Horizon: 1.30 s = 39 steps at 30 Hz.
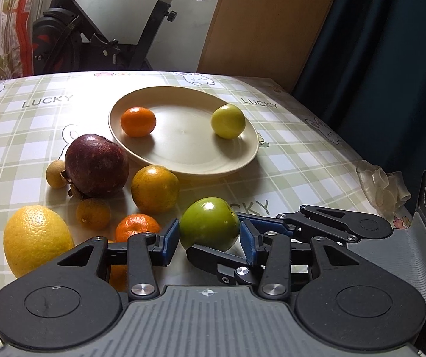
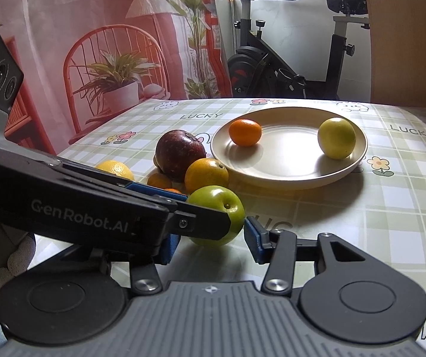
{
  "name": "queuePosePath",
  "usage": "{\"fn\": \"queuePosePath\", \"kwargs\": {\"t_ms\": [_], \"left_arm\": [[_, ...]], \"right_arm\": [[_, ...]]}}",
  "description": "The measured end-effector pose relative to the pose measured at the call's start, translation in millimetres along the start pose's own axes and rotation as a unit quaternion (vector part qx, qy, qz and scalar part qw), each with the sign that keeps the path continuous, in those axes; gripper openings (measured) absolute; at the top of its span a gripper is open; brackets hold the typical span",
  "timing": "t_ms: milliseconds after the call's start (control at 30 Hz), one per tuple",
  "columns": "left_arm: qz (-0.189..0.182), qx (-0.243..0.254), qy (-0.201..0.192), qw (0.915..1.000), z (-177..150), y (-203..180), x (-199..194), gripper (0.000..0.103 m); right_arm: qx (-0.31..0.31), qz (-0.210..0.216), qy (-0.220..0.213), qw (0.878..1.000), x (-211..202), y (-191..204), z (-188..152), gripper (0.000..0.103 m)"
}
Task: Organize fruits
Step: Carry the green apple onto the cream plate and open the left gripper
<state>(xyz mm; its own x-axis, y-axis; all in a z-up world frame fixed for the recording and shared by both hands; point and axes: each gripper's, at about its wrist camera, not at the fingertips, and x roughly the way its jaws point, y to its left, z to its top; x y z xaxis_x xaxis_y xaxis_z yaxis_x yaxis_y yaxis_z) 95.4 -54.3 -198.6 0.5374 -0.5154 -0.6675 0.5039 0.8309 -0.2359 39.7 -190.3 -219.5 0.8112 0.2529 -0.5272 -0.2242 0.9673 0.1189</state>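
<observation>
Your left gripper (image 1: 210, 239) had its jaws spread either side of the round green apple (image 1: 210, 224) on the checked desk (image 1: 287, 172), ready to pinch; the right gripper (image 2: 210, 242), jaws also apart, crowded the same fruit. Beyond waited the beige round plate (image 1: 141, 148), presumably its destination.

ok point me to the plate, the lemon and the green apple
plate (image 1: 227, 160), left wrist view, bare near rim
lemon (image 1: 35, 238), left wrist view, middle of the peel
green apple (image 2: 217, 205), right wrist view, upper skin beside the stem dimple
</observation>
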Motion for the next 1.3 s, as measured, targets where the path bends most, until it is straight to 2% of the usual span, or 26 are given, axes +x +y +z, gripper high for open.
{"fn": "queuePosePath", "kwargs": {"t_ms": [433, 600, 700, 1033, 1300], "left_arm": [[0.017, 0.023, -0.051, 0.9983, 53.2, -3.7, -6.5, 0.047], [0.027, 0.021, -0.047, 0.9983, 73.0, 1.8, 7.0, 0.047], [0.038, 0.021, -0.038, 0.9983, 78.1, 6.3, 18.6, 0.047], [0.057, -0.024, -0.015, 0.9980, 87.6, 39.6, 44.9, 0.047], [0.068, -0.036, -0.012, 0.9970, 90.9, 51.2, 57.2, 0.047]], "right_arm": [[-0.008, 0.002, -0.056, 0.998, 6.2, -12.5, 51.3, 0.049], [0.048, 0.007, -0.070, 0.996, 21.2, -27.6, 59.9, 0.050], [0.046, 0.007, -0.061, 0.997, 33.2, -31.8, 63.0, 0.050], [0.037, 0.028, -0.014, 0.999, 80.0, -45.3, 75.7, 0.050], [0.046, 0.019, -0.013, 0.999, 97.9, -44.8, 75.7, 0.050]]}}
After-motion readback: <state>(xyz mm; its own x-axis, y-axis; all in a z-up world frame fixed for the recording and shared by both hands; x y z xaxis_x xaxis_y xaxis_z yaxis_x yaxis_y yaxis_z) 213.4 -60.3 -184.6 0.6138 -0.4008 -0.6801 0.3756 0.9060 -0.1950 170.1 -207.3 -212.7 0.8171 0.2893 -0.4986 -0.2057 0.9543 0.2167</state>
